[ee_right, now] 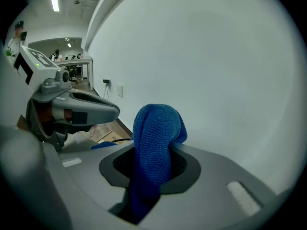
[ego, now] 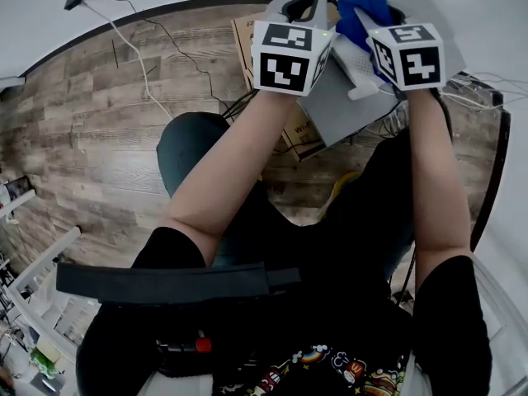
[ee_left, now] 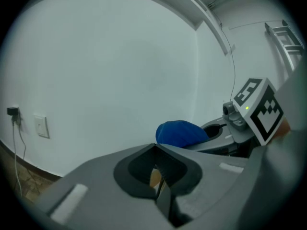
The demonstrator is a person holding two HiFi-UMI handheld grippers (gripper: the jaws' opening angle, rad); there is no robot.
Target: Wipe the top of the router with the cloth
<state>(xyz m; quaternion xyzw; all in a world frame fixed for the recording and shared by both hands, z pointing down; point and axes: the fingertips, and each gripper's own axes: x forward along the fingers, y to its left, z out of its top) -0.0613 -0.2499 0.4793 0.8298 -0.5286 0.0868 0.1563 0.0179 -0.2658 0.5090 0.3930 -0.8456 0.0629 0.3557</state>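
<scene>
Closest under the head camera is the person's black shirt [ego: 330, 320], crossed by a dark strap [ego: 165, 280]. Beyond it two bare forearms reach forward side by side. The blue cloth [ee_right: 156, 143] is pinched between the jaws of the right gripper [ee_right: 152, 176]. It bulges above the jaw tips in a rounded fold, and its lower end hangs down between them. The left gripper [ee_left: 158, 178] sits just beside it on the left, jaws brought together with nothing between them; only a sliver of tan shows through the slit. Both tools point toward a plain white wall [ee_left: 110, 71]. In the head view a white shape [ego: 356, 68] shows just below the cloth, between the two marker cubes; whether it is the router cannot be told. Beneath the grippers lies a cardboard box [ego: 289, 134] on a wooden floor [ego: 99, 139], with a thin cable [ego: 124, 40] trailing across the boards to the wall.
</scene>
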